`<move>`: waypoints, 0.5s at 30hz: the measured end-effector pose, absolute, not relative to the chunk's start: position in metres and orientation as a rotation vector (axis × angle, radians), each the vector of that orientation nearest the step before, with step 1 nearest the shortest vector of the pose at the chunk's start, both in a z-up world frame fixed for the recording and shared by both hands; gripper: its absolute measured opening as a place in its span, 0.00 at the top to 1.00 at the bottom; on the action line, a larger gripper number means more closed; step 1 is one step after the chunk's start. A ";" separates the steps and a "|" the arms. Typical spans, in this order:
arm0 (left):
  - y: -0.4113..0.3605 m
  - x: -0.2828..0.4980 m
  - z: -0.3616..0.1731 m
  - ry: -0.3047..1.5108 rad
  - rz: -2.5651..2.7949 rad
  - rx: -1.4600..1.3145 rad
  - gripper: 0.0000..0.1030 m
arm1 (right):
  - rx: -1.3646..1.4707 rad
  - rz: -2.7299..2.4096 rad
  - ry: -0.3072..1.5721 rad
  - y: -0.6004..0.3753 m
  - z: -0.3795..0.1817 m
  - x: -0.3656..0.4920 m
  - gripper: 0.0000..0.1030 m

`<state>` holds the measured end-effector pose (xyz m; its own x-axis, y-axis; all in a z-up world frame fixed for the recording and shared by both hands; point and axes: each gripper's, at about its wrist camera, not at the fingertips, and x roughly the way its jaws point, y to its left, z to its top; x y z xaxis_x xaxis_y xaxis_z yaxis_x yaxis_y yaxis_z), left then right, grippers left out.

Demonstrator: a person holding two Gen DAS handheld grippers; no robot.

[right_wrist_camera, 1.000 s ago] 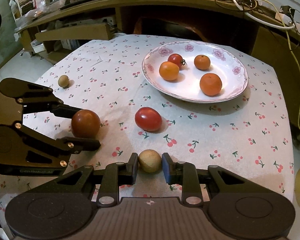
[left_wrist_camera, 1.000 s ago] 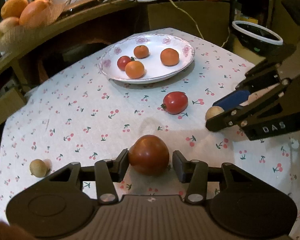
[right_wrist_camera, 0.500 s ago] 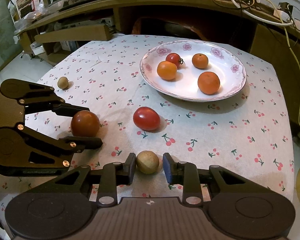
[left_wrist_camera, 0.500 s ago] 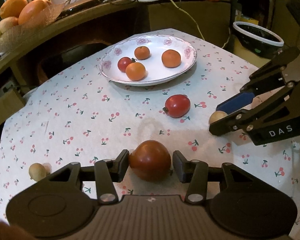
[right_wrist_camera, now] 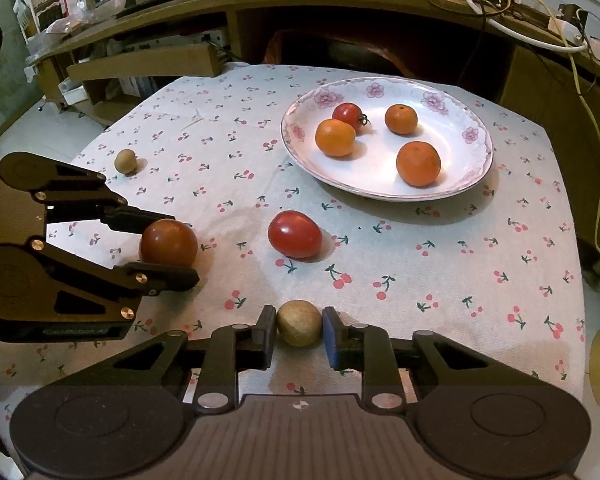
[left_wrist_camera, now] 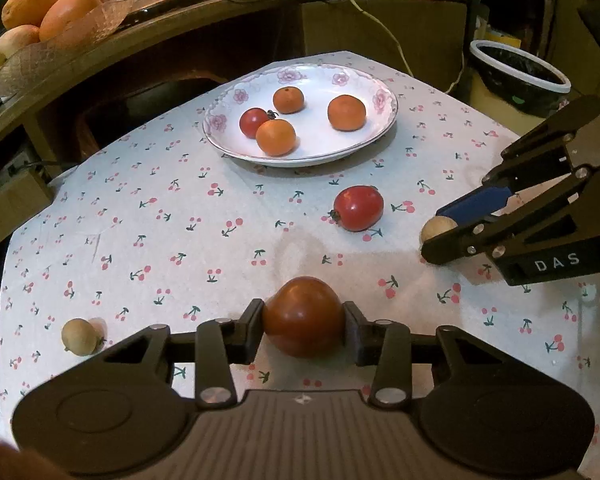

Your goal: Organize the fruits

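My left gripper [left_wrist_camera: 303, 322] is shut on a dark red tomato [left_wrist_camera: 303, 316], also seen in the right wrist view [right_wrist_camera: 169, 243], held just above the cherry-print cloth. My right gripper [right_wrist_camera: 299, 326] is shut on a small tan round fruit [right_wrist_camera: 299, 323], which also shows in the left wrist view [left_wrist_camera: 436, 229]. A bright red tomato [right_wrist_camera: 295, 234] lies on the cloth between the grippers and the plate. A white flowered plate [right_wrist_camera: 476, 148] at the back holds three oranges and a small tomato [right_wrist_camera: 347, 115].
A second small tan fruit [left_wrist_camera: 79, 336] lies on the cloth at the left edge. A wooden shelf with cables runs behind the table. A basket of oranges [left_wrist_camera: 40, 20] sits on the shelf. A black bin with a white rim [left_wrist_camera: 520, 76] stands beyond the right edge.
Both grippers have closed onto their fruits and risen slightly. The plate and the loose fruits have not moved.
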<state>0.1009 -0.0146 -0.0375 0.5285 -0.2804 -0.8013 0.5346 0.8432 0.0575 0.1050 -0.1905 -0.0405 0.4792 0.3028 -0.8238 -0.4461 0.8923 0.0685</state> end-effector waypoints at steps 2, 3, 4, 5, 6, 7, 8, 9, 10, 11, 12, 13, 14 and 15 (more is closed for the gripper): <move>-0.015 0.103 -0.037 0.890 -0.492 0.313 0.55 | -0.168 0.453 0.968 -0.190 -0.040 0.106 0.76; -0.016 0.104 -0.036 0.888 -0.491 0.312 0.55 | -0.168 0.451 0.968 -0.190 -0.040 0.106 0.76; -0.017 0.105 -0.035 0.885 -0.490 0.310 0.55 | -0.169 0.447 0.967 -0.189 -0.040 0.107 0.76; -0.018 0.105 -0.033 0.880 -0.491 0.311 0.55 | -0.171 0.444 0.965 -0.189 -0.040 0.108 0.76; -0.019 0.106 -0.031 0.875 -0.492 0.311 0.55 | -0.173 0.442 0.964 -0.188 -0.039 0.108 0.76; -0.021 0.106 -0.029 0.868 -0.493 0.309 0.55 | -0.173 0.440 0.961 -0.188 -0.039 0.109 0.76; -0.022 0.107 -0.028 0.863 -0.493 0.307 0.55 | -0.172 0.438 0.957 -0.188 -0.037 0.109 0.76; -0.023 0.109 -0.026 0.857 -0.494 0.305 0.55 | -0.169 0.436 0.950 -0.188 -0.035 0.110 0.76; -0.024 0.110 -0.024 0.851 -0.493 0.304 0.55 | -0.166 0.435 0.945 -0.187 -0.034 0.111 0.76; -0.025 0.110 -0.022 0.845 -0.492 0.305 0.55 | -0.162 0.432 0.938 -0.187 -0.032 0.112 0.76; -0.027 0.112 -0.020 0.838 -0.491 0.306 0.55 | -0.159 0.429 0.930 -0.187 -0.029 0.113 0.76; -0.028 0.113 -0.019 0.832 -0.489 0.305 0.55 | -0.156 0.427 0.924 -0.187 -0.028 0.115 0.76; -0.029 0.114 -0.016 0.826 -0.486 0.304 0.55 | -0.153 0.425 0.918 -0.187 -0.026 0.116 0.76; -0.030 0.116 -0.015 0.821 -0.485 0.303 0.55 | -0.150 0.423 0.912 -0.188 -0.024 0.117 0.76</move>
<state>0.1159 -0.0303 -0.0148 0.5819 -0.2934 -0.7585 0.5223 0.8497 0.0720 0.1167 -0.1876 -0.0241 0.5369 0.2912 -0.7918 -0.4169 0.9075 0.0511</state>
